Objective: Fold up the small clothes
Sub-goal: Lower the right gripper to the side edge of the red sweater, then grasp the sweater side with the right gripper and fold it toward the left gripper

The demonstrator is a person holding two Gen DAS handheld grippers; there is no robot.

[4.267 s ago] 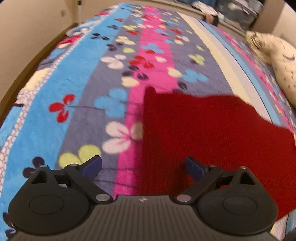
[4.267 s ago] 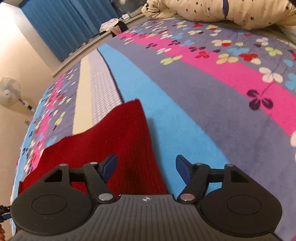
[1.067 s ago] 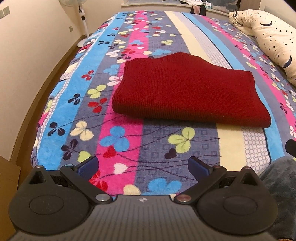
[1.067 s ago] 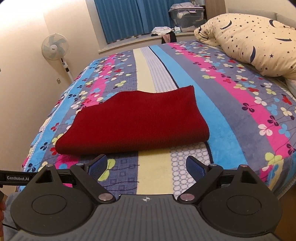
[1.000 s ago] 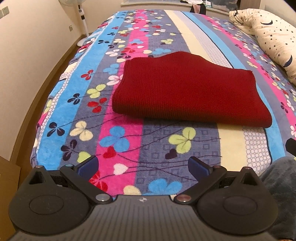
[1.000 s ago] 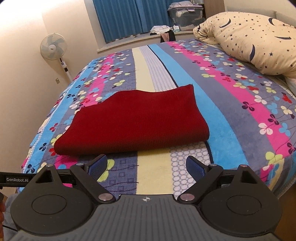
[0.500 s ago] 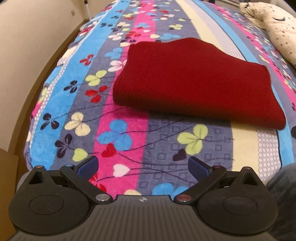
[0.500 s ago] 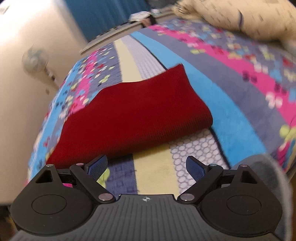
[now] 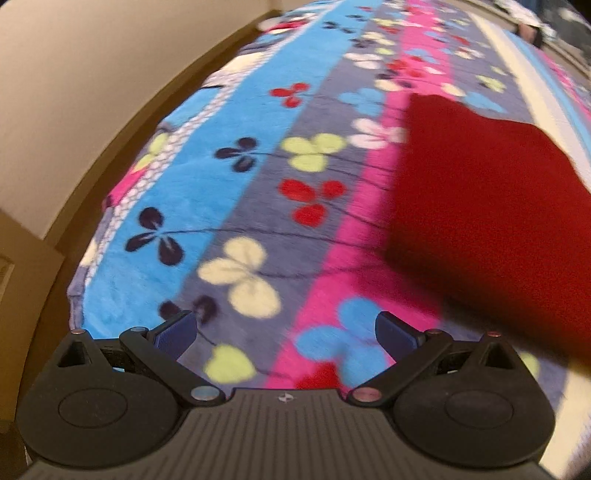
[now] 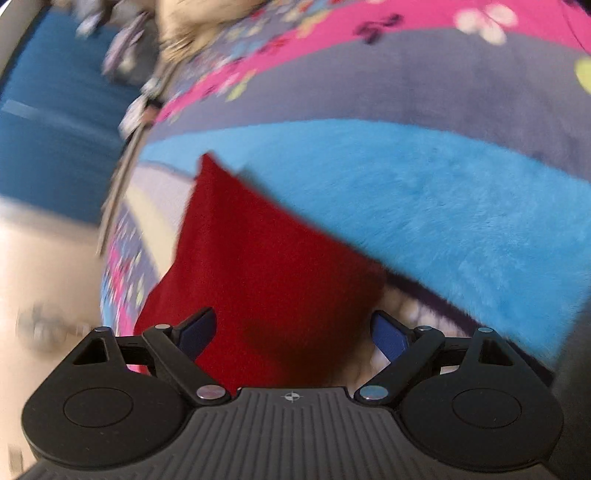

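Observation:
A folded dark red knitted garment (image 9: 491, 192) lies on the flowered, striped bed cover (image 9: 236, 155). In the left wrist view it fills the right side, and my left gripper (image 9: 286, 332) hangs open over the bare cover just left of the garment's near left corner. In the right wrist view the red garment (image 10: 266, 266) runs up from the bottom centre. My right gripper (image 10: 293, 330) is low over its near right corner, its jaws wide and closing slightly, the cloth between the blue pads (image 10: 388, 334) but not pinched. Both views are blurred by motion.
The bed's left edge (image 9: 79, 295) drops to a brown floor and a beige wall (image 9: 74, 74). In the right wrist view a star-print pillow (image 10: 199, 26) lies at the far end, with blue curtains (image 10: 55, 110) behind. The blue stripe (image 10: 424, 199) spreads right of the garment.
Both grippers have dropped from a high view of the whole bed to just above the cover at the garment's near corners. The right view has rolled strongly.

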